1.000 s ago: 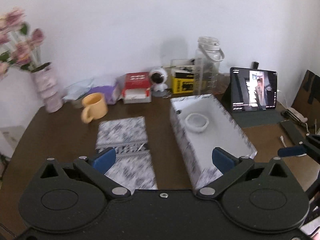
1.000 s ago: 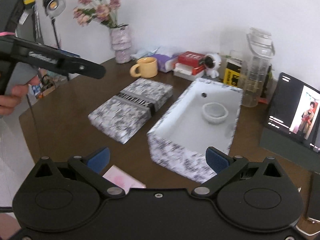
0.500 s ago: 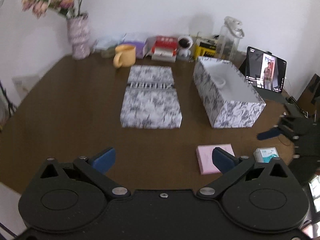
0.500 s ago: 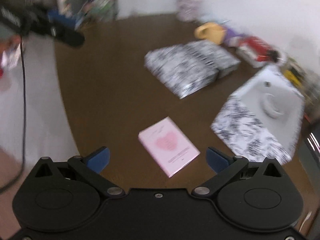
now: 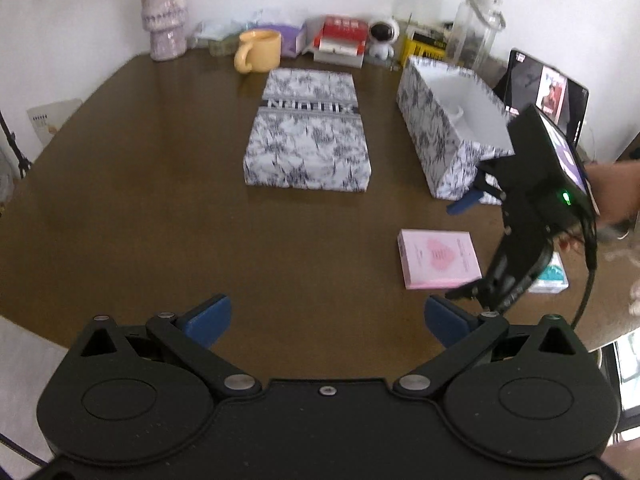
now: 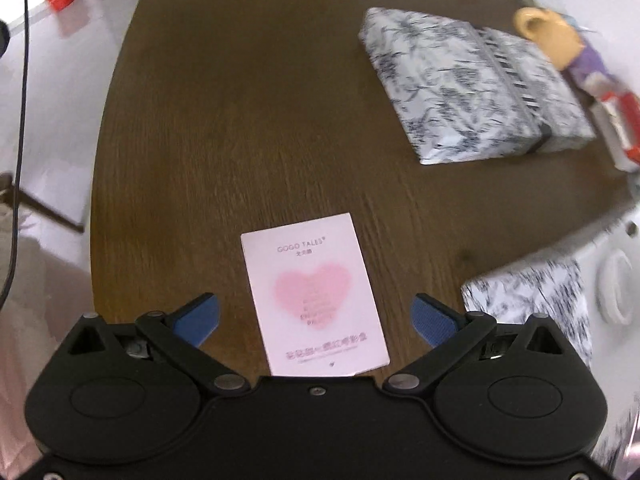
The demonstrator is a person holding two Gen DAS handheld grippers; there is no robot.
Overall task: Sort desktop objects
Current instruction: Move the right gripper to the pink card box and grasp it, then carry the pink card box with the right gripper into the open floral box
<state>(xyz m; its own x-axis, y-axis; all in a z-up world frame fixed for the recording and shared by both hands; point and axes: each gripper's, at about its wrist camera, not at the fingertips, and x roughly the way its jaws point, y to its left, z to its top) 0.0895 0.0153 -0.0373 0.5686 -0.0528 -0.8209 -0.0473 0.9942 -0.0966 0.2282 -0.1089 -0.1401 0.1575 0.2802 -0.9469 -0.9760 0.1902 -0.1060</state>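
A pink box with a heart (image 6: 316, 292) lies flat on the brown table, also in the left wrist view (image 5: 438, 258). My right gripper (image 6: 316, 314) is open just above it, the box between its blue fingers; it shows from outside in the left wrist view (image 5: 520, 216). An open patterned box (image 5: 448, 128) holds a white bowl (image 6: 618, 286). Its patterned lid (image 5: 308, 136) lies beside it. A small teal-and-white box (image 5: 554, 278) sits right of the pink box. My left gripper (image 5: 326, 318) is open and empty above the table's near edge.
Along the back wall stand a flower vase (image 5: 164, 20), a yellow mug (image 5: 258, 50), red and white boxes (image 5: 342, 40), a small white camera (image 5: 384, 38), a clear bottle (image 5: 472, 28) and a tablet (image 5: 552, 92). The table edge curves at left (image 6: 104, 184).
Both grippers have pulled back from the open box. My right gripper has swung down over the pink box, which now lies between its fingers. Both stayed open.
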